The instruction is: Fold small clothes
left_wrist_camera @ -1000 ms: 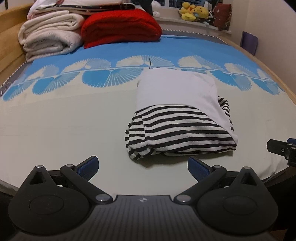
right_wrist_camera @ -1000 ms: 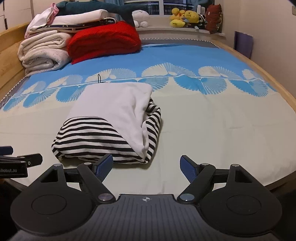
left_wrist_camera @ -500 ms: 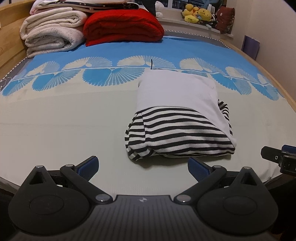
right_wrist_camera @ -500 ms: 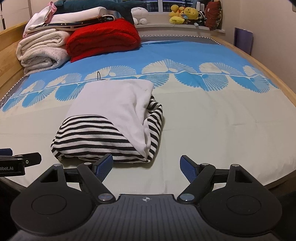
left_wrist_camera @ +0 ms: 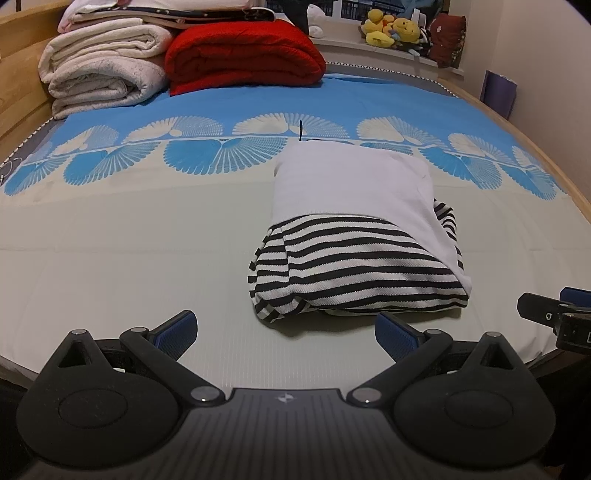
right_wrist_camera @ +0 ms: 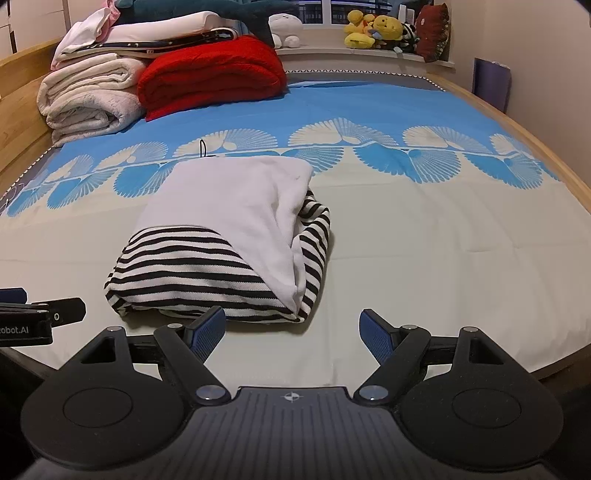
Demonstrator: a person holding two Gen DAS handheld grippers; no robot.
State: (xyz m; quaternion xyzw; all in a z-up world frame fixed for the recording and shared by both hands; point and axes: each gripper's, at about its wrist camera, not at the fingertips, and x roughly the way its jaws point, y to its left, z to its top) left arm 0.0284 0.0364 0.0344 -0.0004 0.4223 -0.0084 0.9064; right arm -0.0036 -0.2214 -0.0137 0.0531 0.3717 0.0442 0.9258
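A folded garment (left_wrist_camera: 354,236), white on its far half and black-and-white striped on its near half, lies flat on the bed (left_wrist_camera: 110,258). It also shows in the right wrist view (right_wrist_camera: 229,236). My left gripper (left_wrist_camera: 286,332) is open and empty, hovering just short of the garment's near edge. My right gripper (right_wrist_camera: 293,330) is open and empty, also just short of that edge, toward the garment's right corner. Each gripper's tip shows at the edge of the other's view.
Rolled white blankets (left_wrist_camera: 99,81) and a red blanket (left_wrist_camera: 243,55) are stacked at the bed's far left. Plush toys (left_wrist_camera: 391,29) sit on the far sill. A wooden bed frame (right_wrist_camera: 517,122) runs along the right side.
Both grippers have risen and drawn back slightly from the garment, staying open. The garment has not moved.
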